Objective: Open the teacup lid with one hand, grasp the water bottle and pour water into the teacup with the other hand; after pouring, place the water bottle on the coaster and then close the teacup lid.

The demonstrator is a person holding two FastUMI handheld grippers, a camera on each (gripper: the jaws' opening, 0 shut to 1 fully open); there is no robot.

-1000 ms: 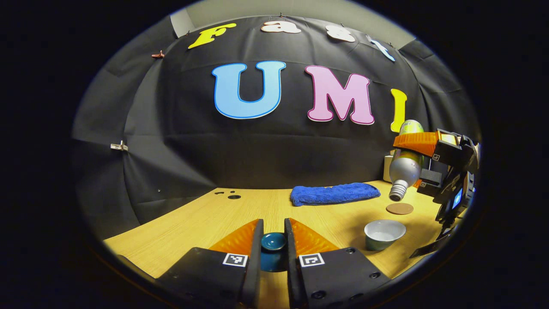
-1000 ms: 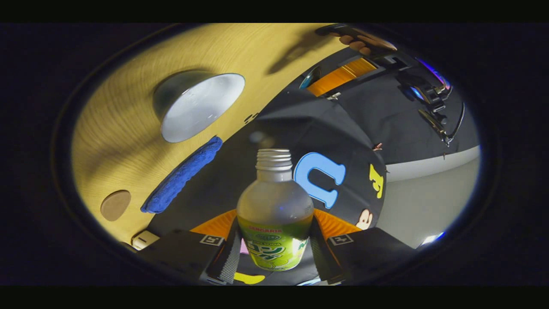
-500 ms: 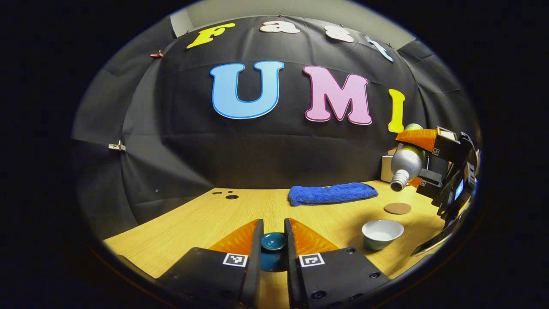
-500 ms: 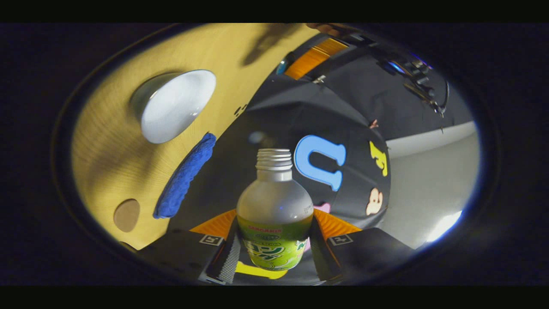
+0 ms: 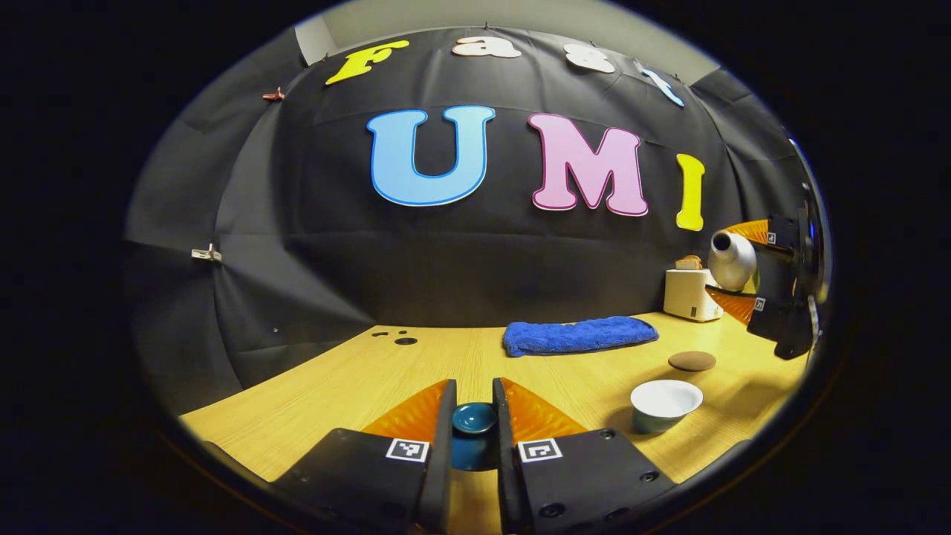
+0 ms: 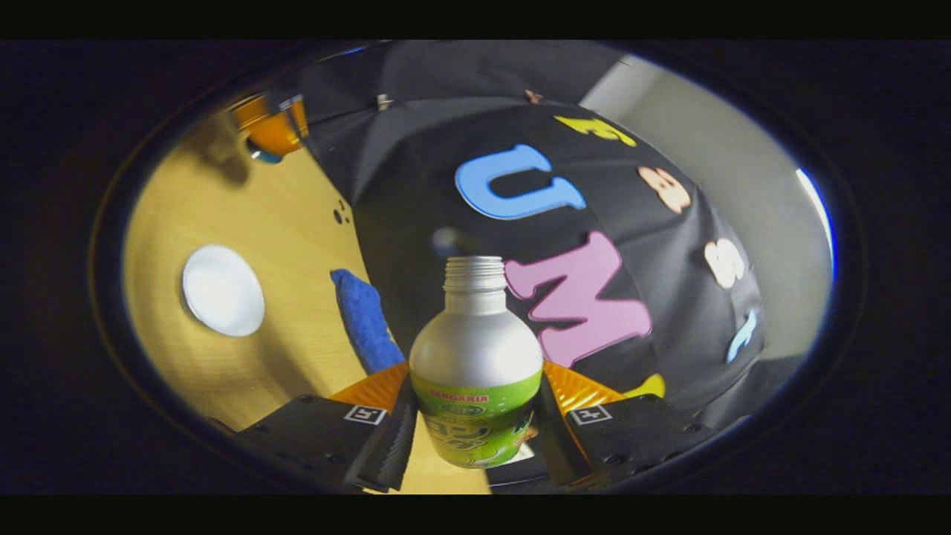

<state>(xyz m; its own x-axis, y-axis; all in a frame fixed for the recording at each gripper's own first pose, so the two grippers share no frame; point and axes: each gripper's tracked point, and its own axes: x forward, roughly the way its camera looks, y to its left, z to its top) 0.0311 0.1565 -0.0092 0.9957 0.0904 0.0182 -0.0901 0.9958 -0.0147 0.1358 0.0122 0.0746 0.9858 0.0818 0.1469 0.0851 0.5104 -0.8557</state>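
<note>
The pale wooden table (image 5: 356,371) carries the folded blue towel (image 5: 579,334), the open white-lined teacup (image 5: 665,405) and, just behind it, the round brown coaster (image 5: 692,361). The right gripper (image 6: 475,416) clamps the green-labelled silver metal bottle (image 6: 475,371) by its body; smooth metal seems slippery, so the label band is the best hold. The left gripper (image 5: 474,427) pinches the small dark-teal lid (image 5: 474,418), probably fragile. A second ago the bottle tipped mouth-down above the cup; now it swings back, off to the side.
</note>
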